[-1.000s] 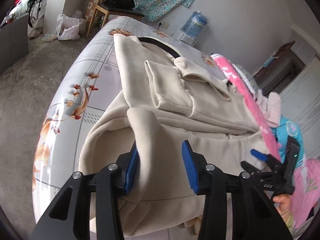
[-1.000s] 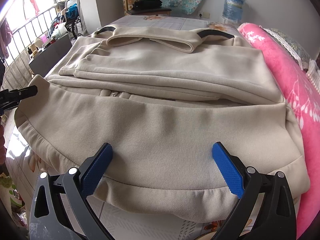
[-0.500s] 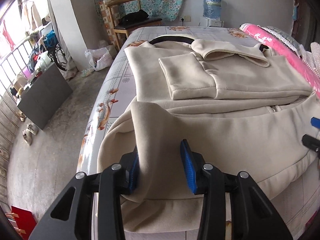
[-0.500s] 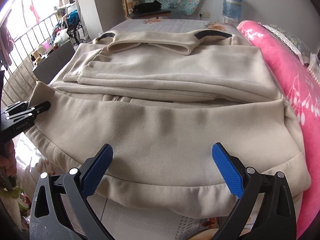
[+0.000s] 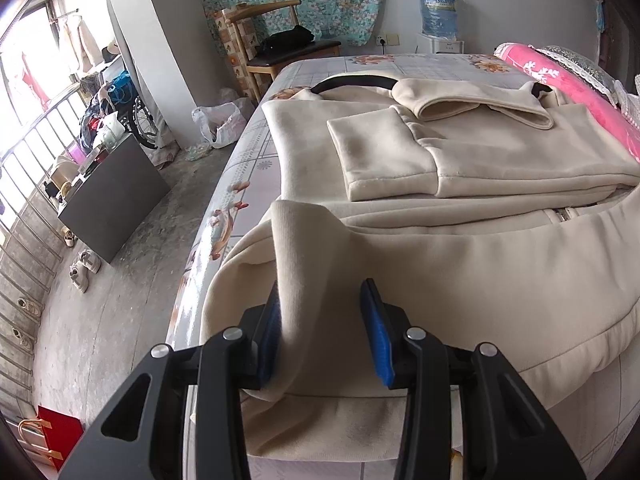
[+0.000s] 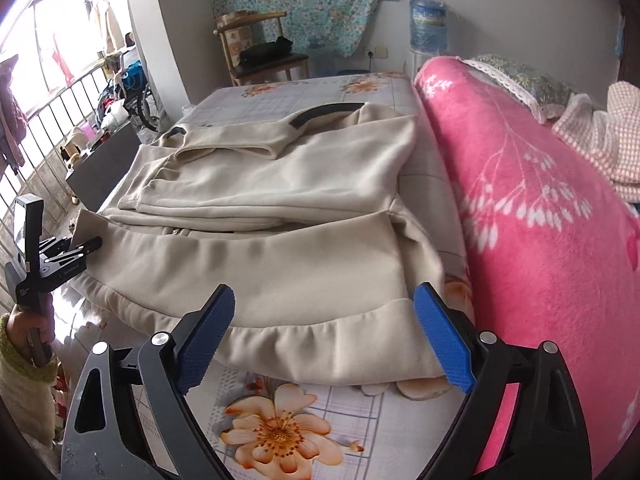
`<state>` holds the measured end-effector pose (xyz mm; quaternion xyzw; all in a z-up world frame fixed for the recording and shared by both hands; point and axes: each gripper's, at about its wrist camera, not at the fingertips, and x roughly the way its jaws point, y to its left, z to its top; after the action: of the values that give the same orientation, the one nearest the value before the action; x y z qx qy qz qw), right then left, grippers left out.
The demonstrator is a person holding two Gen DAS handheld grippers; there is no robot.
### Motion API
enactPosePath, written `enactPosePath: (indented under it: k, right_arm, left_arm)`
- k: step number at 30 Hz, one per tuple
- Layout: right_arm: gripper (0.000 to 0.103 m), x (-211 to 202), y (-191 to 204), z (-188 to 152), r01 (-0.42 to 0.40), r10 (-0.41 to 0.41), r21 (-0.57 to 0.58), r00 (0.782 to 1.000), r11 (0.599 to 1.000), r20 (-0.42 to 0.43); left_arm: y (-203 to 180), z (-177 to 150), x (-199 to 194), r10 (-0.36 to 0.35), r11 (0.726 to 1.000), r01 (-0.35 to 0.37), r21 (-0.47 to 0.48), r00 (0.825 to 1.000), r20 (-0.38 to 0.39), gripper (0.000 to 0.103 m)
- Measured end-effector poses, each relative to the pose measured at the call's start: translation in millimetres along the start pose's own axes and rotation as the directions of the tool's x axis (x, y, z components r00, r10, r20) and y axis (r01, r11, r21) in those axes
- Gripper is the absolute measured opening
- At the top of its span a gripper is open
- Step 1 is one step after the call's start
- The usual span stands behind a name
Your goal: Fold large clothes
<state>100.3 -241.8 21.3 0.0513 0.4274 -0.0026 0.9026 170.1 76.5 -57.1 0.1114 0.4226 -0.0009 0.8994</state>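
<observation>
Inspection of the left wrist view: the left gripper (image 5: 324, 324) is seen part-way closed, a raised fold of the cream jacket (image 5: 460, 248) standing between its blue pads (image 5: 376, 332). The left pad is pressed against the fold; a gap is seen on the right pad's side, so a firm clamp cannot be confirmed. Ahead of this gripper the jacket is spread over the bed (image 5: 256, 160), its hem nearest the tool and its black-lined collar farthest away. A sleeve (image 5: 380, 160) is laid folded across the chest, ahead and slightly right of the fingers. To the left of the tool, below the bed edge, a dark cabinet (image 5: 112, 196) and a red bag (image 5: 60, 436) are noted on the floor; a wooden chair (image 5: 280, 52) stands beyond the bed.

Right wrist view: the left gripper (image 6: 86, 249) is seen far left, held at the jacket's hem corner. The right gripper (image 6: 324, 340) is spread wide with nothing between its pads; the jacket (image 6: 280, 248) hem lies just ahead of both fingertips, apart from them. Below the tool, the floral bed sheet (image 6: 280, 432) is exposed. To the right of the tool a pink blanket (image 6: 540, 220) is piled alongside the jacket.
</observation>
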Motion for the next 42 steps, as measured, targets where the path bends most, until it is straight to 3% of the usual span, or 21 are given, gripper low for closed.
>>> enactPosePath:
  k: [7, 13, 23, 32, 42]
  right_arm:
    - [0.066, 36.0, -26.3, 23.1, -0.058, 0.063, 0.065, 0.994, 0.996, -0.087]
    - [0.056, 58.9, -45.4, 21.1, -0.083, 0.108, 0.151, 0.98, 0.985, -0.167]
    - [0.056, 46.3, -46.6, 13.4, -0.079, 0.111, 0.15, 0.97, 0.985, -0.217]
    - [0.056, 62.4, -44.0, 25.9, -0.071, 0.102, 0.14, 0.968, 0.988, -0.231]
    - [0.056, 50.2, -29.0, 11.1, -0.062, 0.075, 0.057, 0.956, 0.996, -0.283]
  left_arm:
    - [-0.5, 0.1, 0.6, -0.001, 1.0, 0.001, -0.004, 1.0, -0.002, 0.038]
    - [-0.5, 0.0, 0.6, -0.001, 1.0, 0.001, -0.002, 1.0, -0.002, 0.038]
    - [-0.5, 0.2, 0.6, -0.002, 1.0, 0.002, -0.003, 1.0, -0.002, 0.038]
    - [-0.4, 0.5, 0.6, -0.007, 1.0, 0.007, -0.005, 1.0, -0.003, 0.038]
    - [1.7, 1.0, 1.5, -0.019, 1.0, 0.019, -0.008, 1.0, 0.0, 0.038]
